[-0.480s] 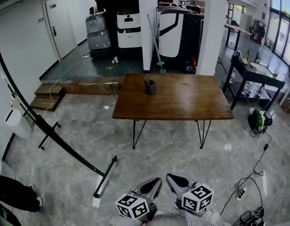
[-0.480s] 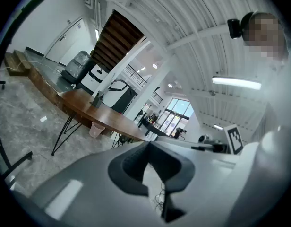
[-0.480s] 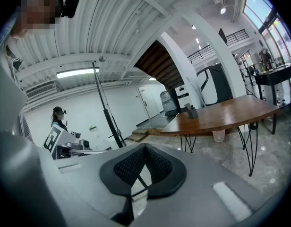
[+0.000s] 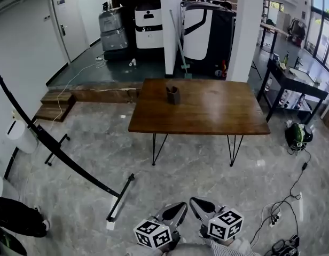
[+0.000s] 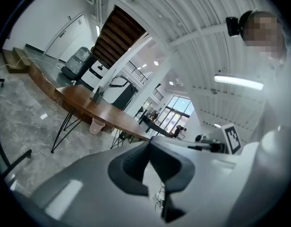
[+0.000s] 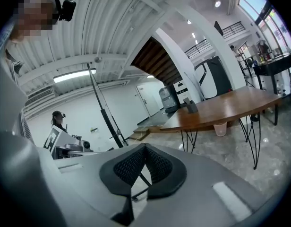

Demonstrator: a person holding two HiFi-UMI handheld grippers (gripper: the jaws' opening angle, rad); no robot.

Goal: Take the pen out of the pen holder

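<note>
A small dark pen holder stands on the far left part of a wooden table, several steps ahead of me. What it holds is too small to make out. Both grippers hang close to my body at the bottom of the head view, far from the table. The left gripper and the right gripper each have their jaws together with nothing between them. From the left gripper view the pen holder shows far off on the table. In the right gripper view the holder is equally distant.
A black stand with a long slanted pole lies across the floor at left. Cables and a power strip trail at right. A black side table stands right of the wooden table, white pillars behind it, and a pink bin beneath.
The head view has drifted slightly toward the table, so it and the pen holder sit a little lower in the picture. Both grippers stay shut, side by side.
</note>
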